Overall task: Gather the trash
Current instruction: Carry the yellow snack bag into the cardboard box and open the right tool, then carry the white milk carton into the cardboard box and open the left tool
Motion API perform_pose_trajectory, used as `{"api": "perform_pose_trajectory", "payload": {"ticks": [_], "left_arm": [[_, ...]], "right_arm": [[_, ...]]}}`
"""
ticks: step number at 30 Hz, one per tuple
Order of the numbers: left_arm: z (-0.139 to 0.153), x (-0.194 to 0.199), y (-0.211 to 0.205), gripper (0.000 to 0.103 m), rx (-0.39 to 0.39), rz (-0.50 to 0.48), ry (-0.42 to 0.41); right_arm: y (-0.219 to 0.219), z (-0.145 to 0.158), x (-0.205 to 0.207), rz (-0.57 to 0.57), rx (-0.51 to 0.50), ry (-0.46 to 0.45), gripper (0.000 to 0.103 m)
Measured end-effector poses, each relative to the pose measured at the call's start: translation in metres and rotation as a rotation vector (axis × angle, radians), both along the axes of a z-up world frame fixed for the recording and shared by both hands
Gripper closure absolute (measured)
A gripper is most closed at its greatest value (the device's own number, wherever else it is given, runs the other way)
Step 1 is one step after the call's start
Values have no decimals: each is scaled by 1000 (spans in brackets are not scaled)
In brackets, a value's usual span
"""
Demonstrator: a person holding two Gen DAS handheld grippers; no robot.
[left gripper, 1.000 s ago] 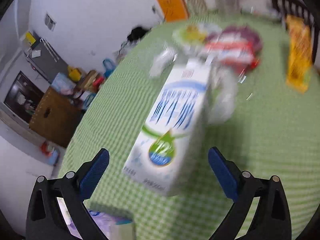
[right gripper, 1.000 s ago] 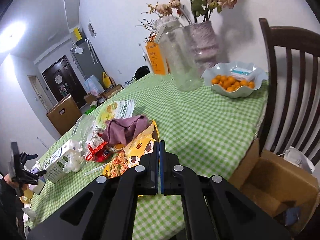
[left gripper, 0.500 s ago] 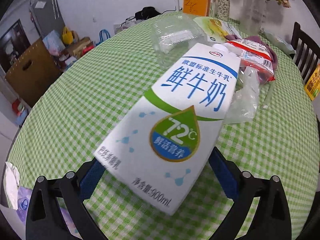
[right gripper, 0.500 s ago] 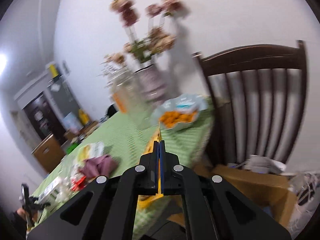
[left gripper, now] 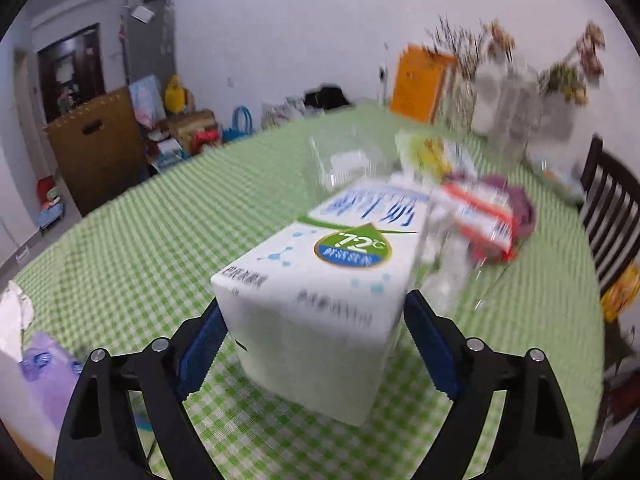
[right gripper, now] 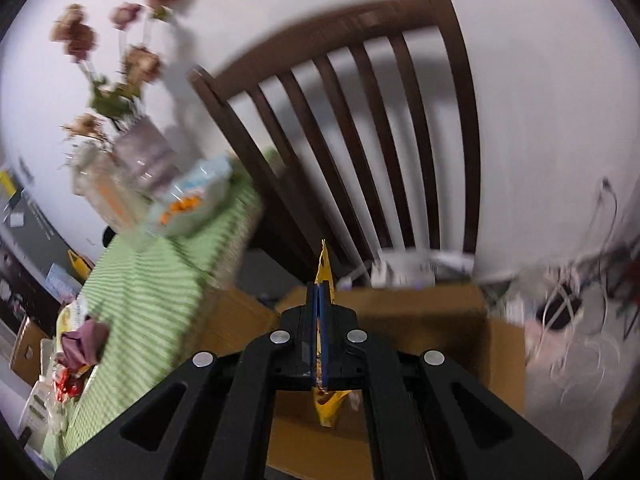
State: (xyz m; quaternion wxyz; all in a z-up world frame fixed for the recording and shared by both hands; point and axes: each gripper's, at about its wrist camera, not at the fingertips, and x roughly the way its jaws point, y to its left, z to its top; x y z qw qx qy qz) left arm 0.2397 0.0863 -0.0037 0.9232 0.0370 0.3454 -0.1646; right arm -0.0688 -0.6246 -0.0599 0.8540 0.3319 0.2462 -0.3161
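- Presently, at the far left of the left wrist view, a lilac plastic packet [left gripper: 44, 376] and a white crumpled tissue [left gripper: 14, 312] lie at the edge of the green-and-white checked desk [left gripper: 132, 240]; both are cut off by the frame, so what they are is unclear.
- The left tongs [left gripper: 312, 344] straddle the base end of the white rectangular milk carton with blue lettering [left gripper: 320, 300]. The blue pads sit against or just beside its two sides; the carton hides the contact, so a firm grip cannot be confirmed. Judgement: the carton, lying on its side on the desk, is being taken end-on so that its narrow width fits between the pads.
- Beyond the carton lies further litter, blurred: a clear plastic clamshell box [left gripper: 344, 160], a red-and-white wrapper [left gripper: 480, 216] over a purple cloth [left gripper: 520, 208], and a clear crumpled film [left gripper: 448, 276] touching the carton's right side.
- In the right wrist view, the right tongs [right gripper: 319, 320] are closed on a thin yellow snack wrapper [right gripper: 325, 268], held edge-on, its tip above the pads and its tail hanging below.
- Under them stands an open brown cardboard box [right gripper: 440, 320] on the floor beside the dark wooden slatted chair [right gripper: 360, 120]. Judgement: the wrapper is poised for release into it. The box's interior is largely hidden by the tongs.
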Motion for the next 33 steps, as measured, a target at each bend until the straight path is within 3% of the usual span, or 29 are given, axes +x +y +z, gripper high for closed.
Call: {"api": "perform_pose_trajectory", "payload": {"ticks": [6,10,15,19,20,23,28,33], "left_arm": [[53,-20,0,25,-12,88,-92],[84,-27,-16,27,4,90,-139],[106,-36,-49,28,85,82,-163],[117,-39,-70,28,98,79,-161],[121,-42,-77,28,95,62,-174],[143,-50,-97,28,92,21,-230],[177,-64,-149,28,102,-47,-310],[203,-89,-233,28,88,-207,-384]], "right_arm": [[1,-36,15,17,68,25,101],[1,-60,18,25,106,91,101],[-1,-83,12,39,147,132,100],[-1,-94,9,67,158,177,99],[-2,-96,8,77,160,190,93],[-2,-95,4,91,135,215,59],[-6,-82,-8,89,49,230,57],[-24,-69,-37,48,28,175,57]]}}
